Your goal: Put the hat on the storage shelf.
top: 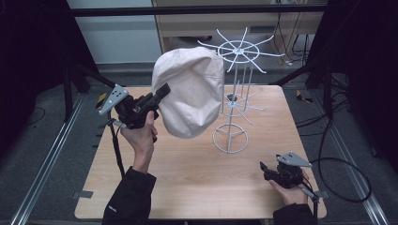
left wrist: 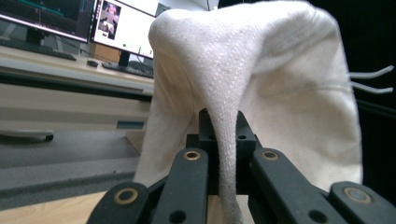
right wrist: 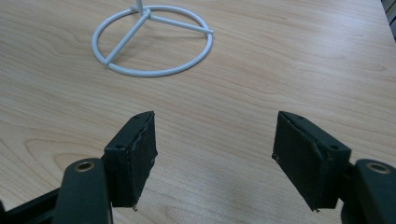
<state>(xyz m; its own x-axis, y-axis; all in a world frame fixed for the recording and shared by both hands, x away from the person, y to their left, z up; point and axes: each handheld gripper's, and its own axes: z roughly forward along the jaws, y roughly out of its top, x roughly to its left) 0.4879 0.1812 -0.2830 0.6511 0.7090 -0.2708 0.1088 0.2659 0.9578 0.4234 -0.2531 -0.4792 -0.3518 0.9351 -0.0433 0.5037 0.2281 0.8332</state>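
Hat going onto the rack

My left gripper pinches the hat's edge, holding it high beside the rack for hanging; my right gripper rests wide open, empty, on the table.

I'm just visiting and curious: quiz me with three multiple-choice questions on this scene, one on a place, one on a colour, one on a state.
1. Where does the right gripper sit?
A. low over the table's near right corner
B. on the rack
C. on the floor

2. What colour is the wire rack?
A. black
B. white
C. red

3. How do the left gripper's jaws stand?
A. wide open
B. shut on the cream cloth hat
C. shut on the rack

Answers: 1 A, the high view shows it there; 2 B, its wires are white; 3 B, cloth is pinched between them.
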